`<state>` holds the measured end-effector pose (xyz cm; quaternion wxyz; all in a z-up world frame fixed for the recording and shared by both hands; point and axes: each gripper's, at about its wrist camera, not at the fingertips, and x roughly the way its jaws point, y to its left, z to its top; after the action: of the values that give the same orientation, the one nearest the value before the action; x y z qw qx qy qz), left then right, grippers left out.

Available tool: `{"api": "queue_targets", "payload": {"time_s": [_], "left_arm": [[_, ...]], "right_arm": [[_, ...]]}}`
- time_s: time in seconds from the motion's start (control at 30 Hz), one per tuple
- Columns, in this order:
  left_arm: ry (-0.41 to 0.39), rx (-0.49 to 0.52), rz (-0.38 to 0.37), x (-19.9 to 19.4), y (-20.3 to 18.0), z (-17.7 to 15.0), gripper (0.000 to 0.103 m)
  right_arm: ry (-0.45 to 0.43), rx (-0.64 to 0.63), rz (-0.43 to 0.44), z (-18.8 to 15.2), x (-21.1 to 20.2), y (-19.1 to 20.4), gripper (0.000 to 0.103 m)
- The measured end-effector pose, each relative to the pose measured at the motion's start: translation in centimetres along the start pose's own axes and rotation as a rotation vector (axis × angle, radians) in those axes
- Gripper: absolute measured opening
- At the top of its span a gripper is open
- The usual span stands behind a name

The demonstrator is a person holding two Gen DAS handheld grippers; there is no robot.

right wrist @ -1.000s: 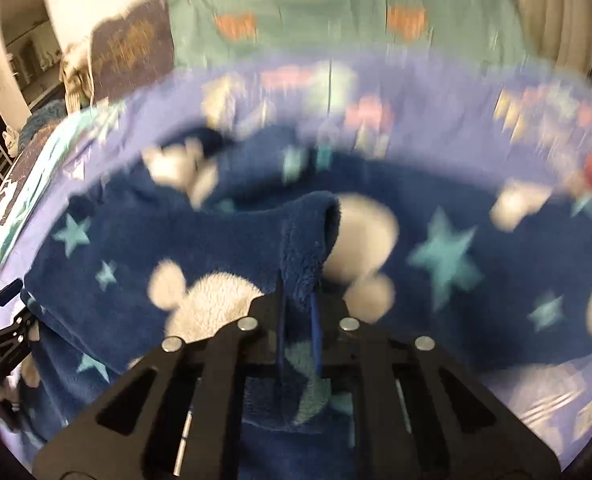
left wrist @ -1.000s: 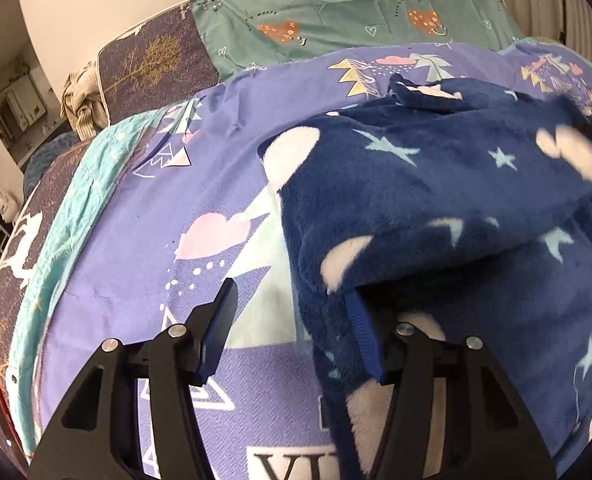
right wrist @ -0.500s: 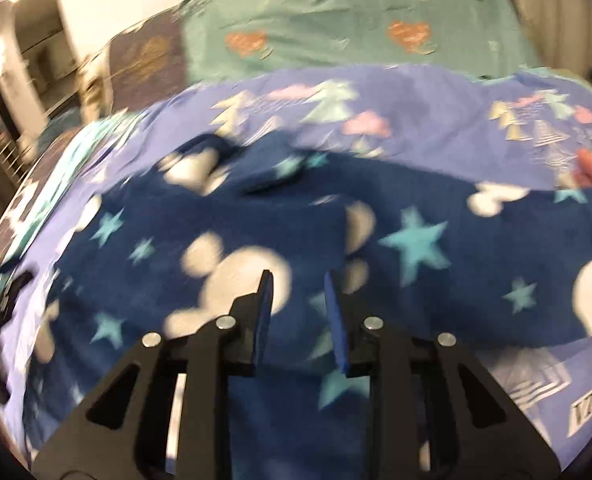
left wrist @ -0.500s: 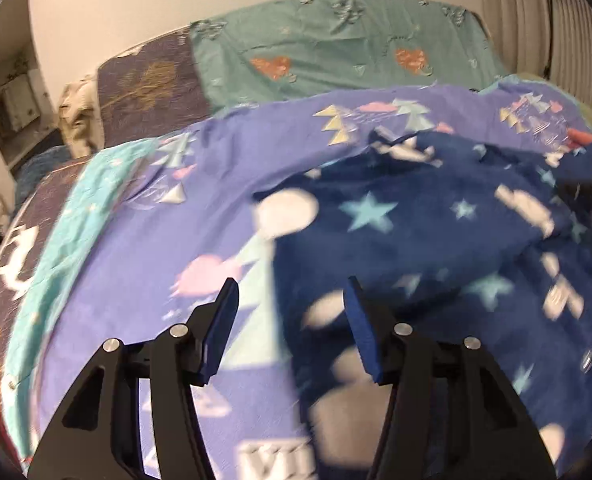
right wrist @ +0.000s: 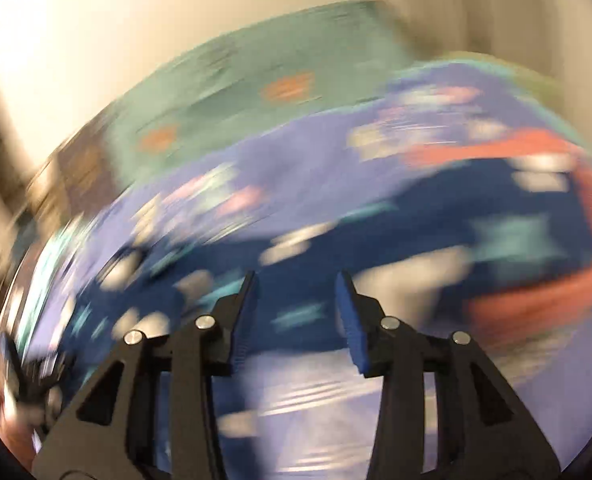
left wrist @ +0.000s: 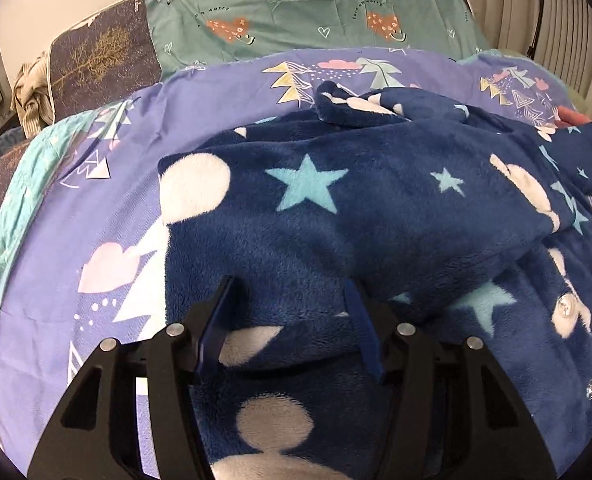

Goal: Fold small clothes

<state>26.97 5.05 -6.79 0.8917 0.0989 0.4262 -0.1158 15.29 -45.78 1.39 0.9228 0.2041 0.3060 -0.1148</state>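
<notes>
Navy fleece garment (left wrist: 375, 216) w/ stars + pale round blobs lies spread on the purple patterned bedsheet (left wrist: 108, 208), one layer folded over another so a thick folded edge runs across its near part. A small rumpled bit of it sticks up at the far side. Snap buttons show on the lower layer at right.

Left gripper (left wrist: 288, 320): jaws about half open, hanging over the garment's near-left part. Fleece lies below and between the fingers, but the pads aren't pressing on it, so no grip.

Right gripper (right wrist: 296, 308): jaws opening, a moderate gap, nothing held between them. View is heavily motion-blurred; the navy garment (right wrist: 435, 208) is just a smear beyond the fingertips, w/ an orange-red patch (right wrist: 535, 300) to its right, can't tell what that is.

Bg in left wrist view: teal-green printed cloth (left wrist: 296, 12) behind the purple sheet, a dark panel w/ gold tree print (left wrist: 100, 60) to its left, a striped knotted cloth (left wrist: 32, 92) at the far left edge
</notes>
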Motion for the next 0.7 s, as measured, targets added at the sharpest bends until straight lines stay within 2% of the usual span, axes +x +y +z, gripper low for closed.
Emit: {"api": "queue_targets", "payload": {"time_s": [0.03, 0.1, 0.17, 0.27, 0.5, 0.7], "left_arm": [[0.000, 0.002, 0.002, 0.0, -0.1, 0.1, 0.058], [-0.002, 0.008, 0.011, 0.2, -0.3, 0.2, 0.058], [-0.002, 0.010, 0.016, 0.4, -0.4, 0.2, 0.059], [-0.004, 0.008, 0.016, 0.4, -0.4, 0.2, 0.059], [-0.018, 0.010, 0.023, 0.2, -0.4, -0.1, 0.060], [-0.020, 0.009, 0.022, 0.2, -0.4, -0.1, 0.060]], "right_arm": [[-0.028, 0.098, -0.060, 1.3, -1.6, -4.2, 0.041], [-0.054, 0.245, -0.101, 2.1, -3.5, -10.0, 0.041], [-0.066, 0.379, -0.102, 1.8, -5.2, -14.9, 0.041], [-0.056, 0.477, -0.068, 0.8, -5.5, -18.5, 0.041], [-0.028, 0.591, -0.026, -0.5, -3.4, -20.6, 0.041], [-0.030, 0.562, -0.048, 0.1, -2.9, -19.8, 0.041]]}}
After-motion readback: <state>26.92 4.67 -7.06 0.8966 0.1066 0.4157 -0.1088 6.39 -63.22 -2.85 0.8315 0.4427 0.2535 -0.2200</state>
